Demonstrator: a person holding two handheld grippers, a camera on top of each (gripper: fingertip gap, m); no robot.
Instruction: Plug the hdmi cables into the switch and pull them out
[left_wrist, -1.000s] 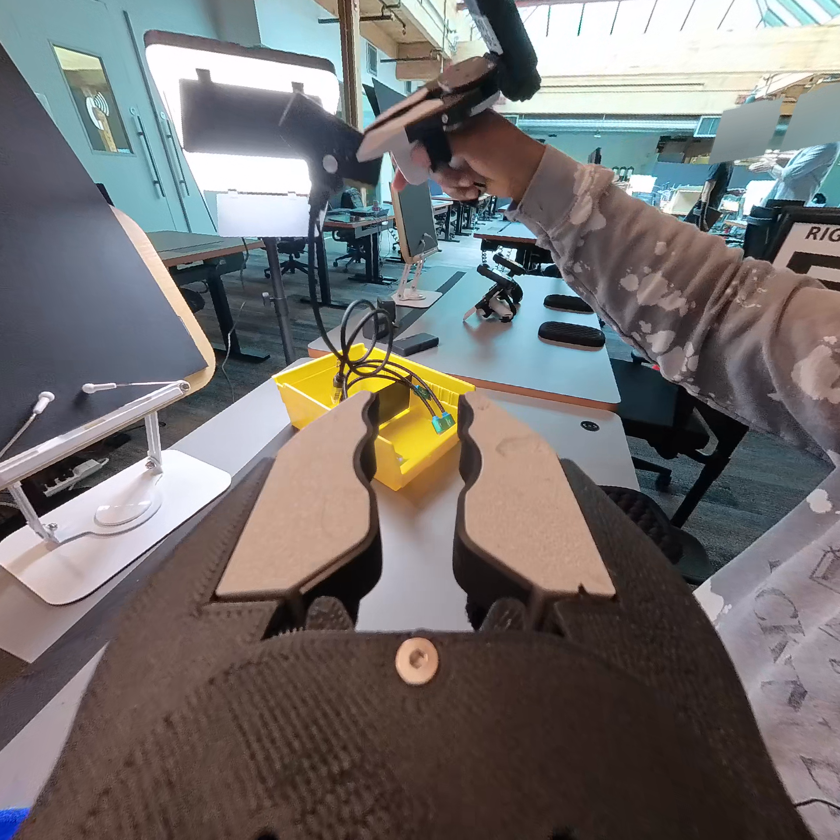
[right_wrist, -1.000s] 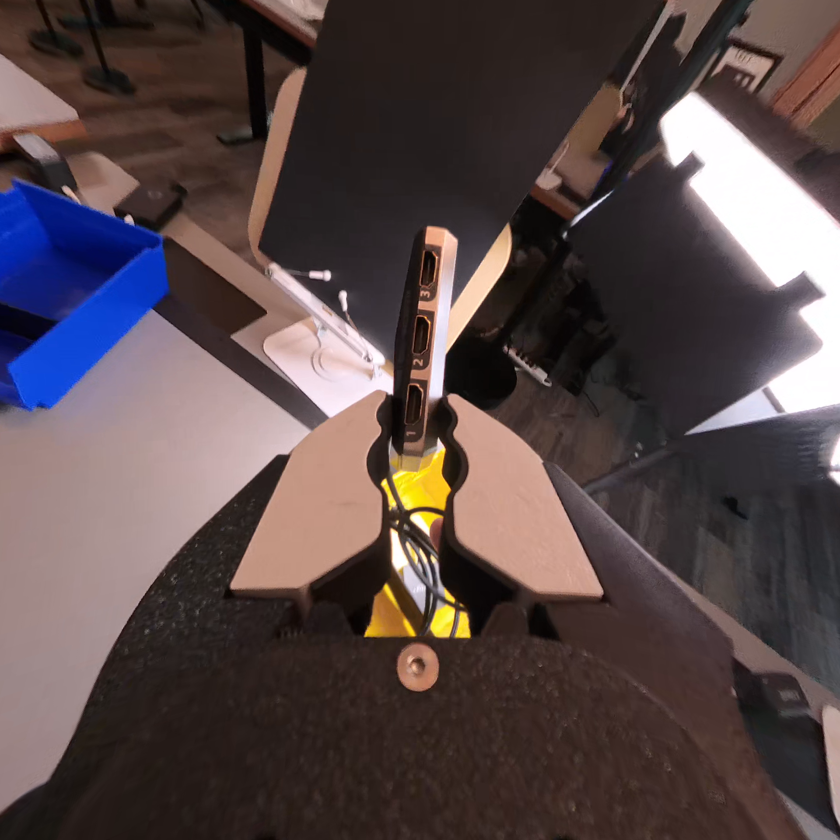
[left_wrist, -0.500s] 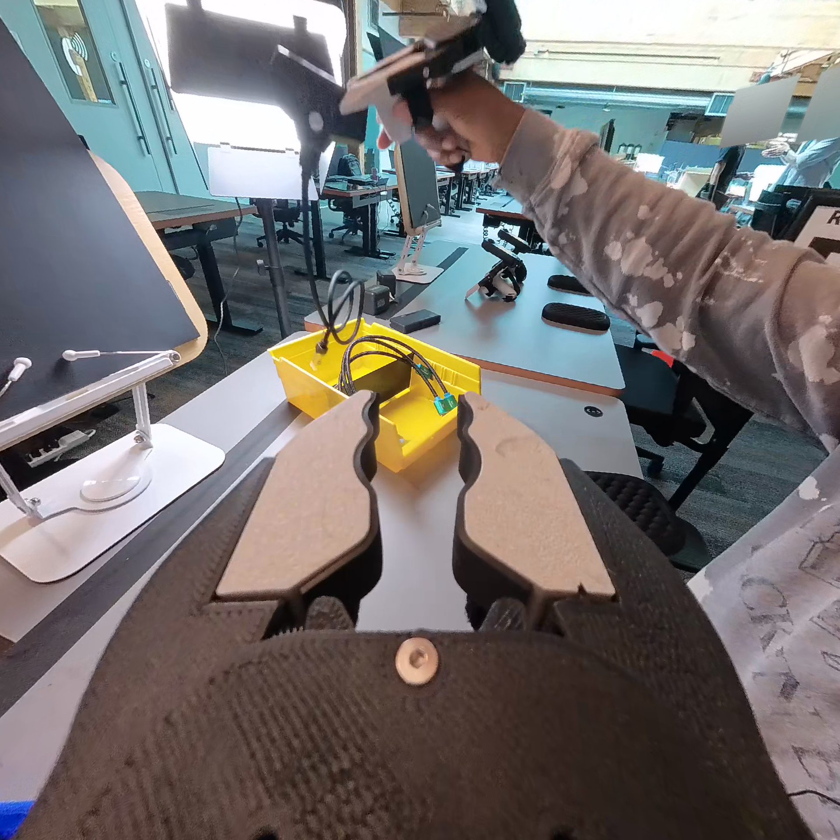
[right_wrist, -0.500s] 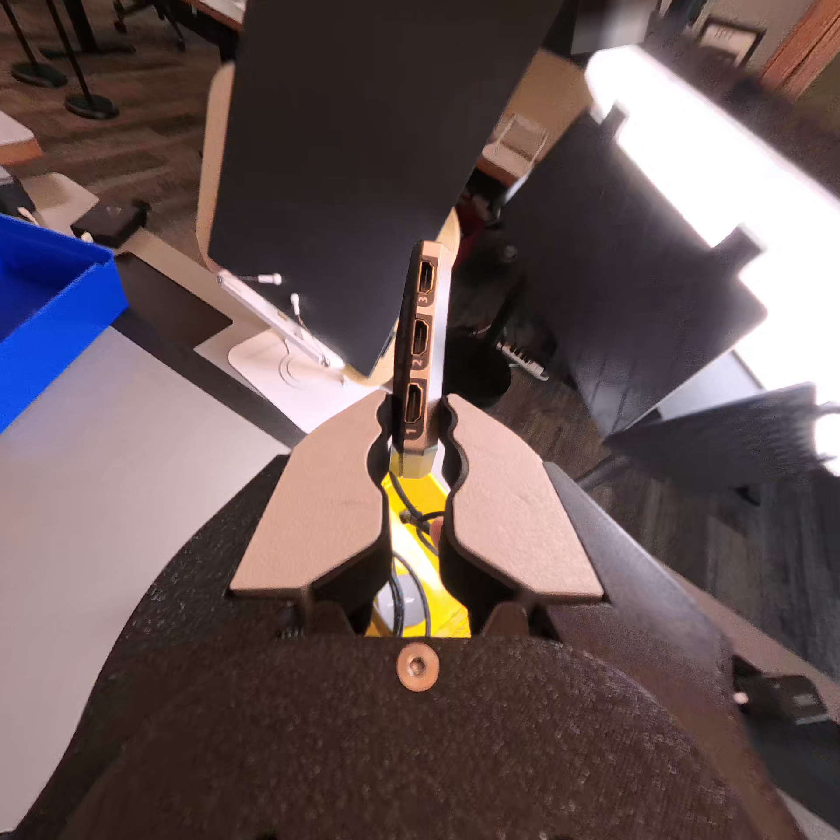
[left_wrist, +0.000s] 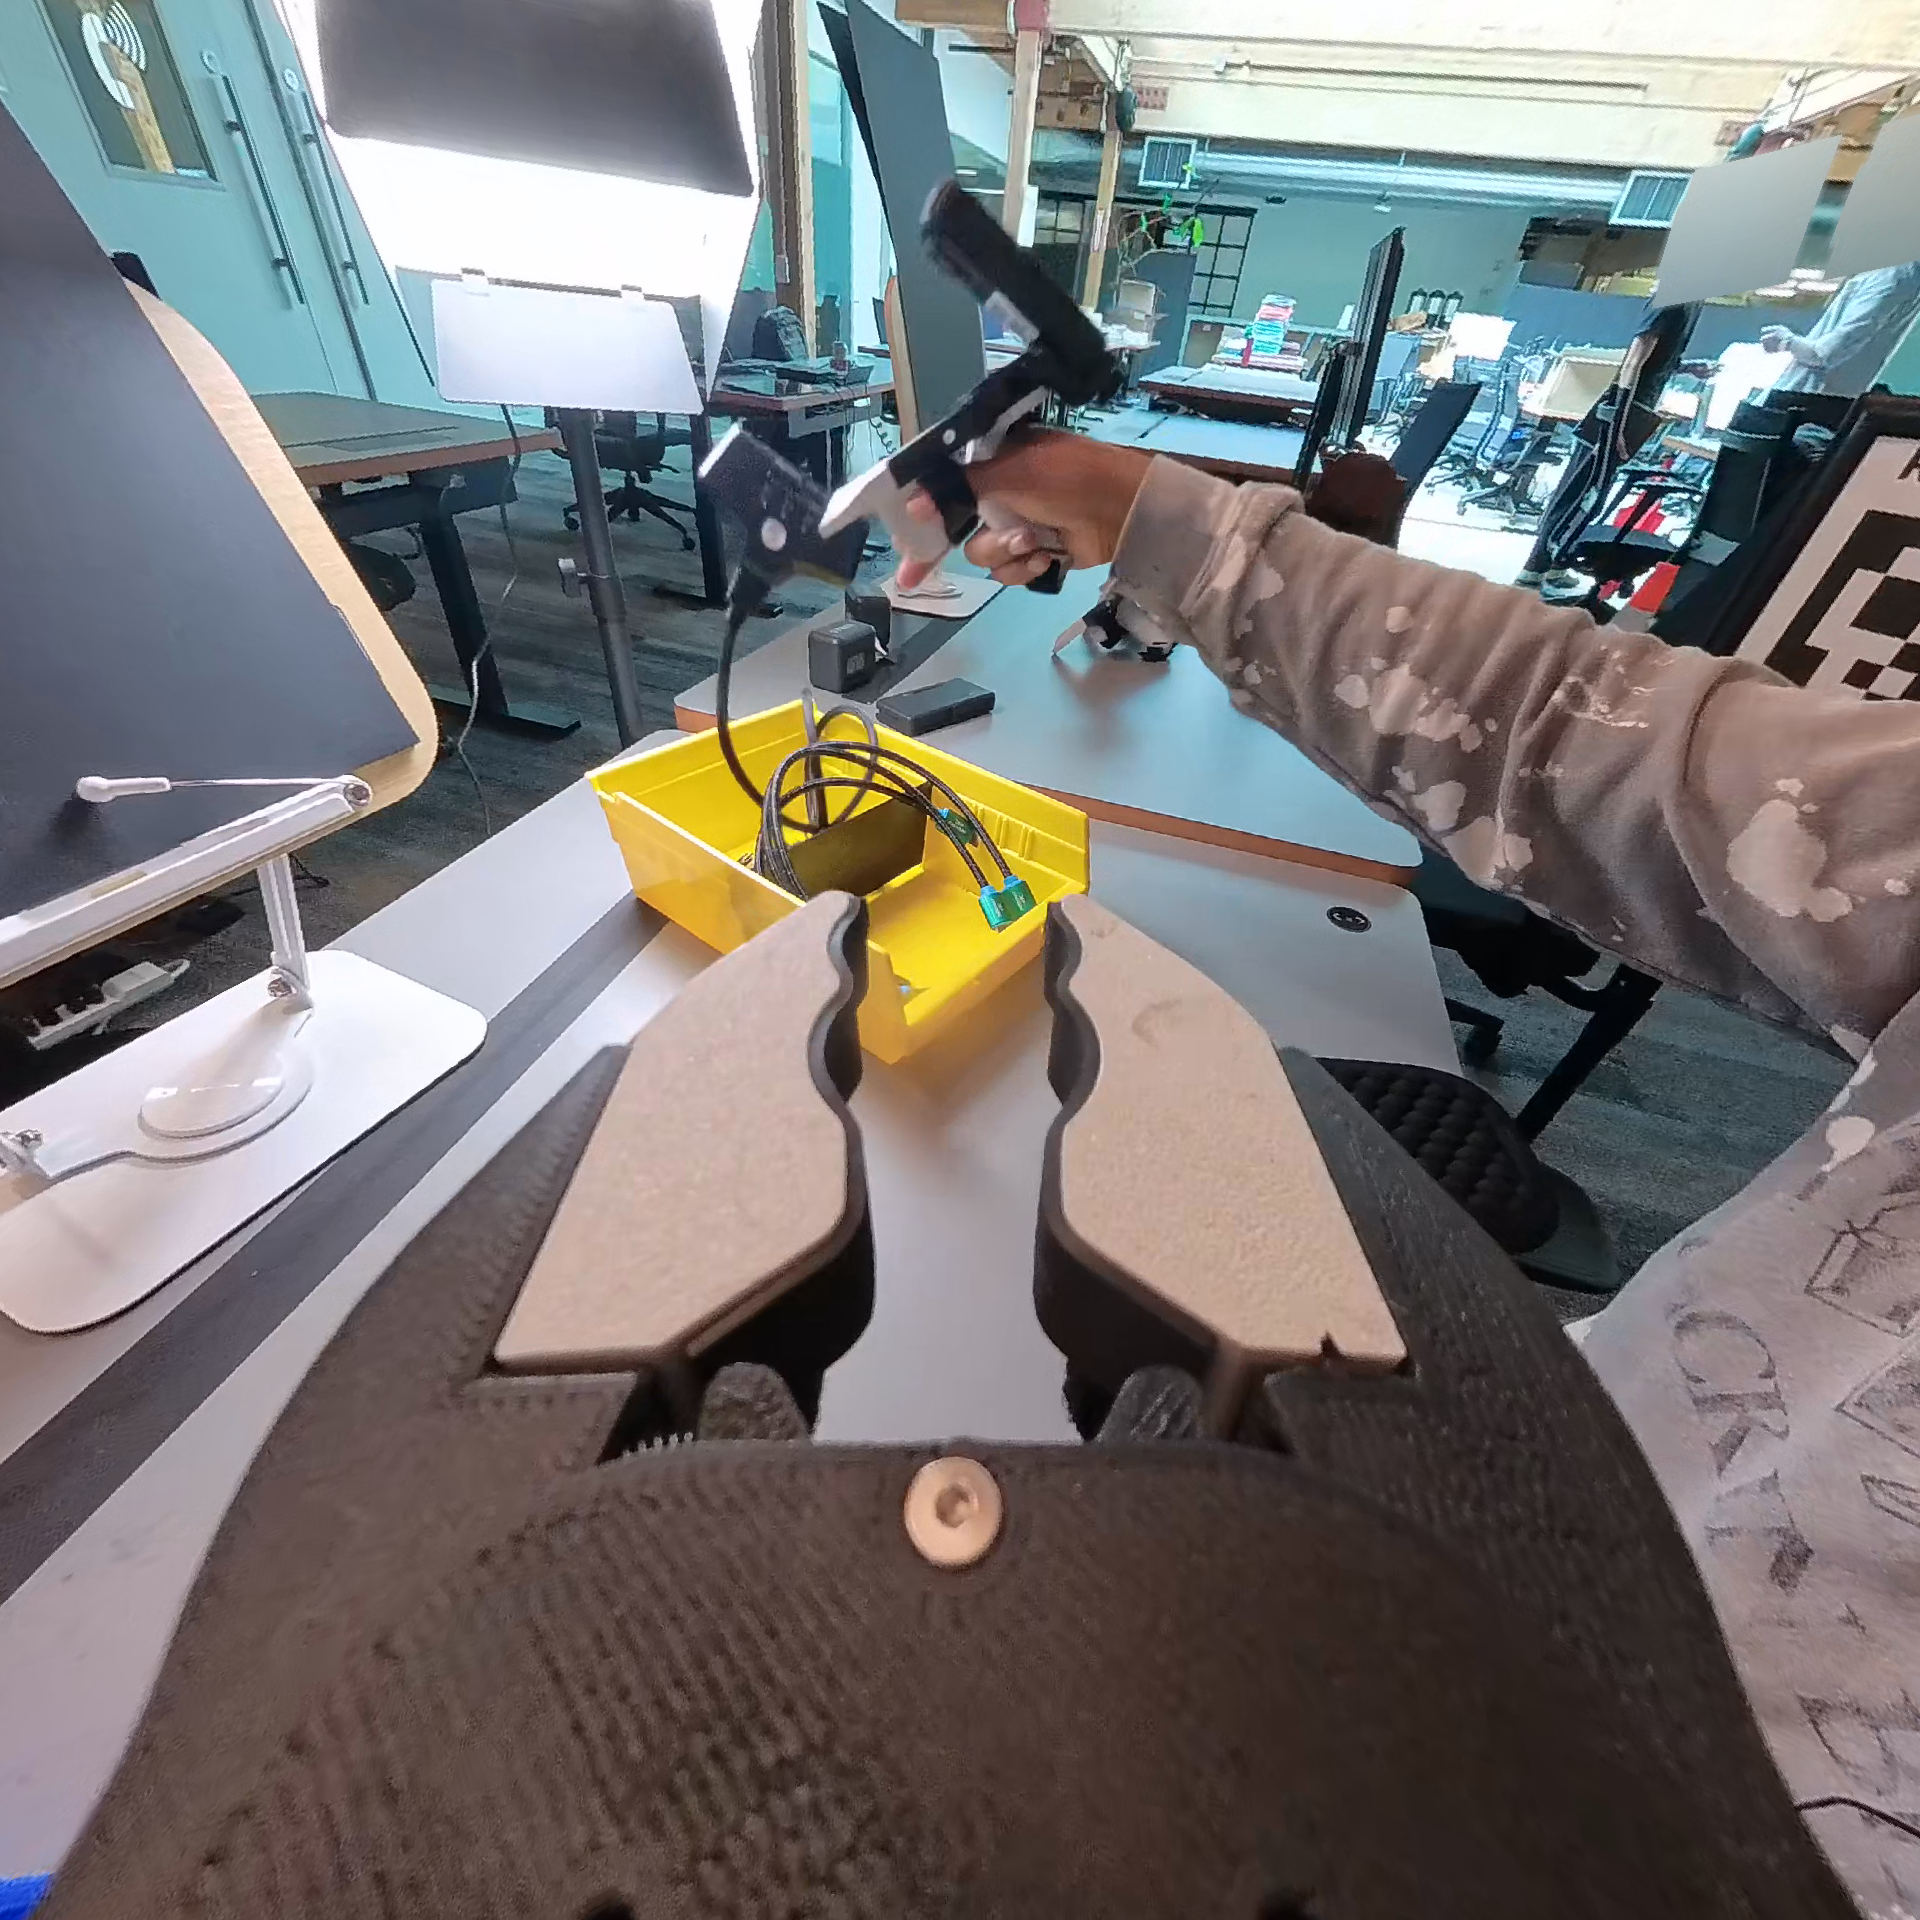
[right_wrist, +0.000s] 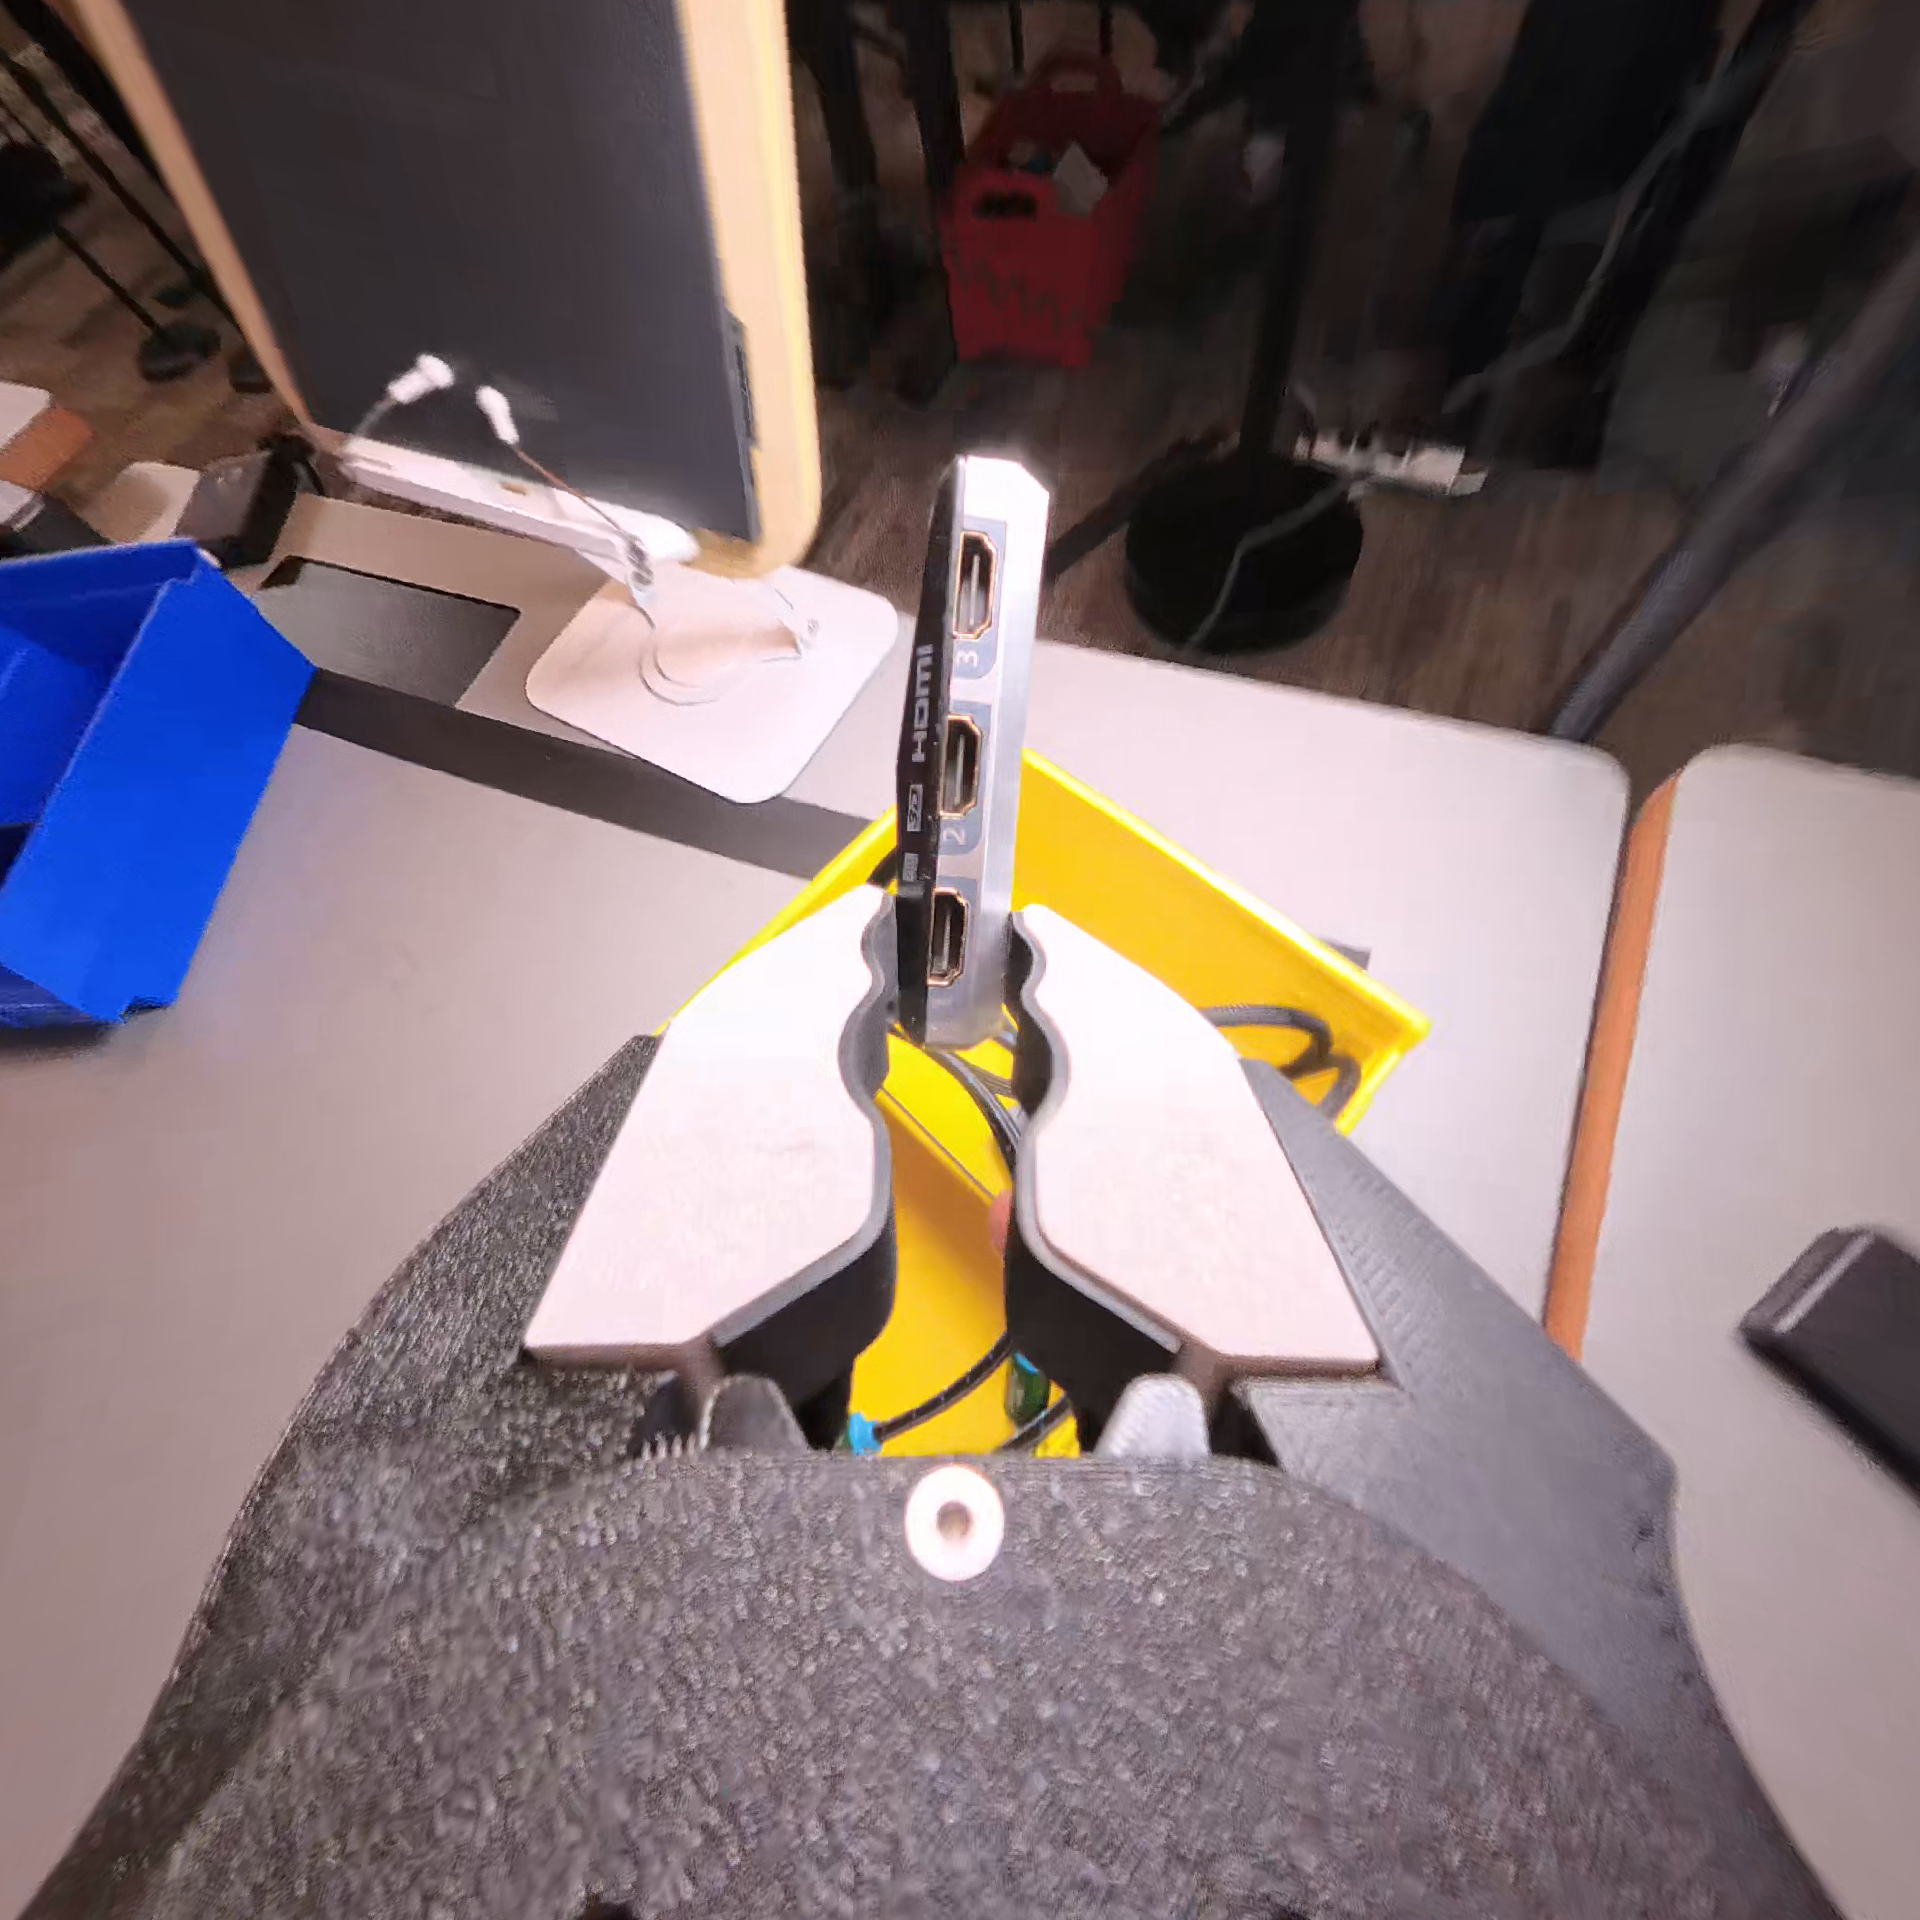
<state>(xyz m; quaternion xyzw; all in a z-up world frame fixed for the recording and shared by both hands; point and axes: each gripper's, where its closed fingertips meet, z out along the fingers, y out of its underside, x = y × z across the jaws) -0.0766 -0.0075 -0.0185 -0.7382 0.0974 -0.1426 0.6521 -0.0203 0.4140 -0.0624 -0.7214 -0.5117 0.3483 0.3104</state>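
My right claw (right_wrist: 945, 956) grips the switch (right_wrist: 971, 727) by its end; its trailing cable (left_wrist: 727, 707) may, I think, snag the yellow bin (left_wrist: 831, 883) while my left claw (left_wrist: 951, 956) waits released.

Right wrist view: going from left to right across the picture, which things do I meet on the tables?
Blue bin → white stand → switch, held in the right gripper above the yellow bin → black box at the right edge.

Bare grey surface (left_wrist: 935, 1195) lies open ahead of the left gripper (left_wrist: 948, 966). Beyond it the yellow bin (left_wrist: 665, 842), full of looped cables (left_wrist: 831, 769), blocks the way; a white stand (left_wrist: 260, 1049) crowds the left.
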